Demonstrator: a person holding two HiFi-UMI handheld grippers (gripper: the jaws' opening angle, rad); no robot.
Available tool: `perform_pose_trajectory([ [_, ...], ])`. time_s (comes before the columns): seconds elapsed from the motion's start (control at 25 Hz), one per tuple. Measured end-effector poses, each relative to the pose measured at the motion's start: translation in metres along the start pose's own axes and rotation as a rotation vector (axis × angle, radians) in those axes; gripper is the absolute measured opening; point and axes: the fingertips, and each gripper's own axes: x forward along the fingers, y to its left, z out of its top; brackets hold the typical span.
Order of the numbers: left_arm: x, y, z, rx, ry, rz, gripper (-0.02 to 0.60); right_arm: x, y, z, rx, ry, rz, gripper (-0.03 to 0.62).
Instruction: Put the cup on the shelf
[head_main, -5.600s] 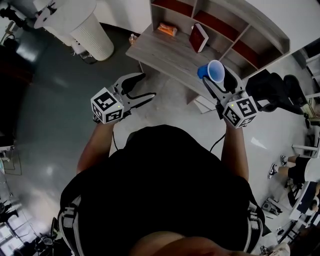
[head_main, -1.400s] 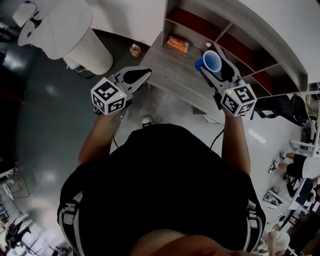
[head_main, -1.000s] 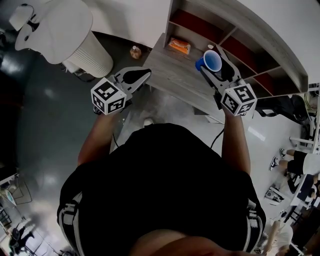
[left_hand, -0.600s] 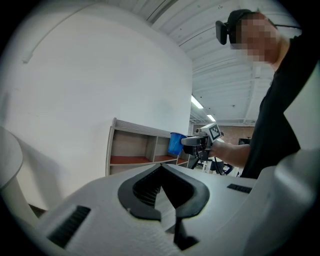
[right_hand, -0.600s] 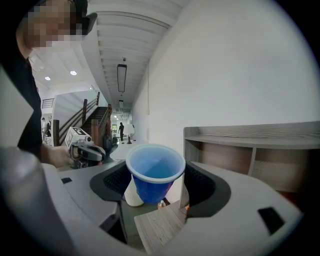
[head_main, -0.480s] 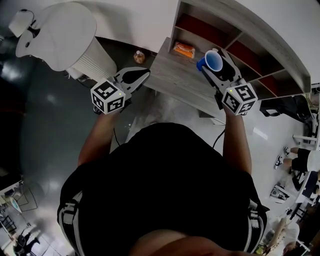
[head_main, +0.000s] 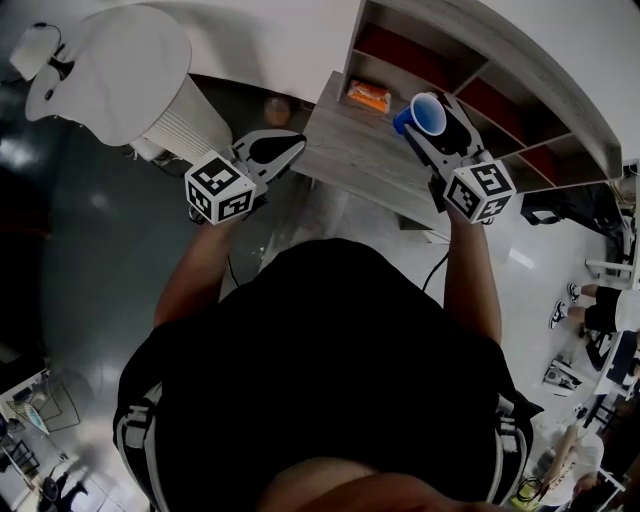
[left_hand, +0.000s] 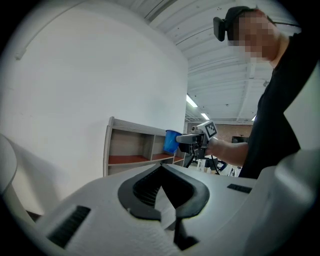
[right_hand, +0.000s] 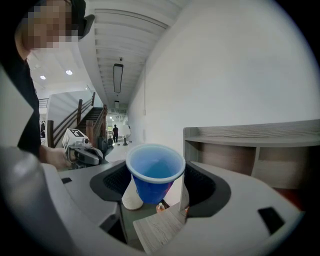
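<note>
- The shelf (head_main: 545, 88) stands against the white wall, with its red-floored compartments open toward the person.
- The right gripper (right_hand: 156, 187) has its fingers (right_hand: 197, 184) clasped on the blue cup (right_hand: 155, 172), one on either side of the cup's wall below the rim.
- The cup is upright with its mouth up. It is held in the air in front of the shelf, outside every compartment.
- In the head view the cup (head_main: 428, 113) hangs over the wooden surface (head_main: 360, 150) that juts out at the foot of the shelf.
- An orange packet (head_main: 368, 97) lies on that surface, close against the shelf and beside the cup.
- The left gripper (head_main: 290, 148) is clenched with nothing between its fingers. It is held off the surface's outer edge, farther from the shelf than the cup is.
- A white ribbed cylinder (head_main: 150, 85) stands on the dark floor well apart from the shelf, beyond the left gripper.
- A small bottle (right_hand: 161, 207) sits on the floor near the surface's corner.
</note>
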Motion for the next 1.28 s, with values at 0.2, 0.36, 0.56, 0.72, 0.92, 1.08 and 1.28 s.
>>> perform_pose_trajectory([
  [0.2, -0.001, -0.001, -0.002, 0.005, 0.005, -0.012, 0.017, 0.001, 0.003, -0.006, 0.010, 0.009, -0.001, 0.331],
  [0.36, -0.002, -0.002, 0.000, -0.002, -0.003, -0.012, 0.017, 0.002, 0.002, -0.006, 0.022, -0.003, -0.005, 0.331],
  [0.56, -0.004, -0.003, 0.003, 0.010, -0.004, -0.014, 0.017, 0.005, 0.003, -0.006, 0.032, -0.012, -0.007, 0.331],
  [0.72, -0.004, 0.001, 0.004, 0.004, -0.001, -0.003, 0.017, 0.006, 0.001, -0.006, 0.036, -0.011, -0.011, 0.331],
  [0.92, 0.002, 0.002, -0.001, -0.005, 0.015, -0.007, 0.017, 0.007, -0.004, -0.009, 0.043, -0.009, -0.014, 0.331],
  [1.08, 0.009, 0.004, 0.000, -0.007, 0.021, -0.009, 0.017, 0.009, -0.012, -0.010, 0.049, -0.009, -0.010, 0.331],
  [1.28, 0.021, 0.010, 0.001, 0.005, 0.034, -0.002, 0.017, 0.015, -0.028, -0.014, 0.057, -0.008, -0.007, 0.331],
])
